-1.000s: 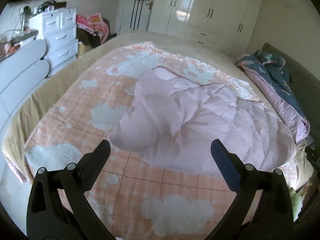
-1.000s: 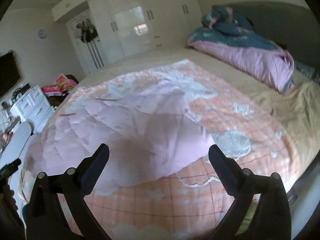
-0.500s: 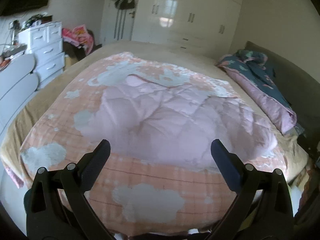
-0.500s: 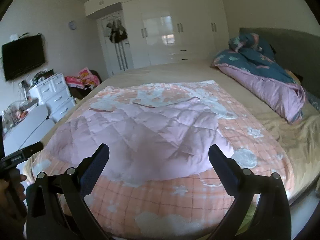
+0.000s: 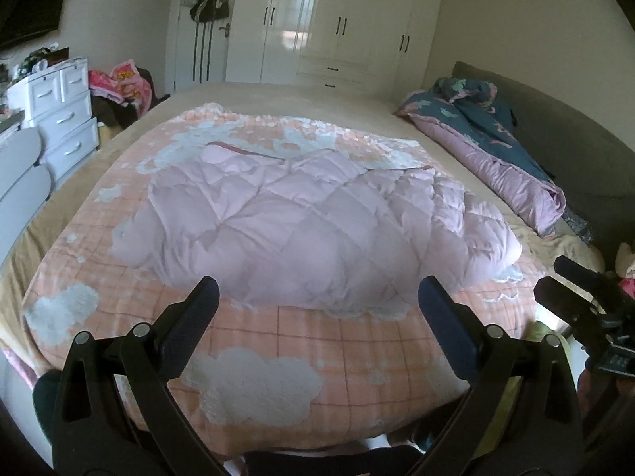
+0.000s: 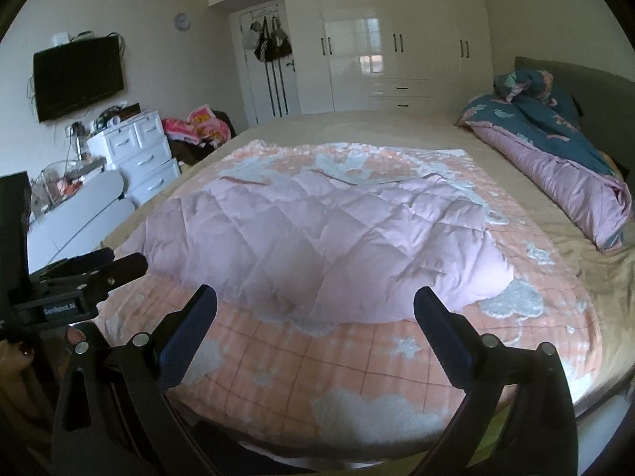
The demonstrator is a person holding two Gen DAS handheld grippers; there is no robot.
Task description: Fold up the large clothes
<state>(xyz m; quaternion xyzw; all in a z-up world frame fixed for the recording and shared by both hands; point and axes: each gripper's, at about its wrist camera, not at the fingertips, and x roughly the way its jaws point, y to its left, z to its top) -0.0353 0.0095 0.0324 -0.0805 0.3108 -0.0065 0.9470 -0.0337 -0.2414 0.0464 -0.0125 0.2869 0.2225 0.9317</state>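
The pink quilted garment (image 5: 301, 230) lay on the peach blanket with white clouds (image 5: 317, 357), which covered the near part of the bed (image 6: 357, 127). It was a broad, puffy heap, not a neat packet. Its near edge looked rounded and thick, so I judge that one fold was perhaps already made, but I cannot tell this for certain. A darker pink edge showed at its far side.

The left gripper (image 5: 317, 301) was held above the near edge of the bed, its jaws wide apart and holding nothing. The right gripper (image 6: 315, 305) was in the same state, jaws spread and empty, just short of the garment. Neither one touched the cloth.

As I judge it, the task was at an early or middle stage. The garment was still wide and swollen with air. It remained to take hold of one side or corner, to fold it over again, and to press it flat.
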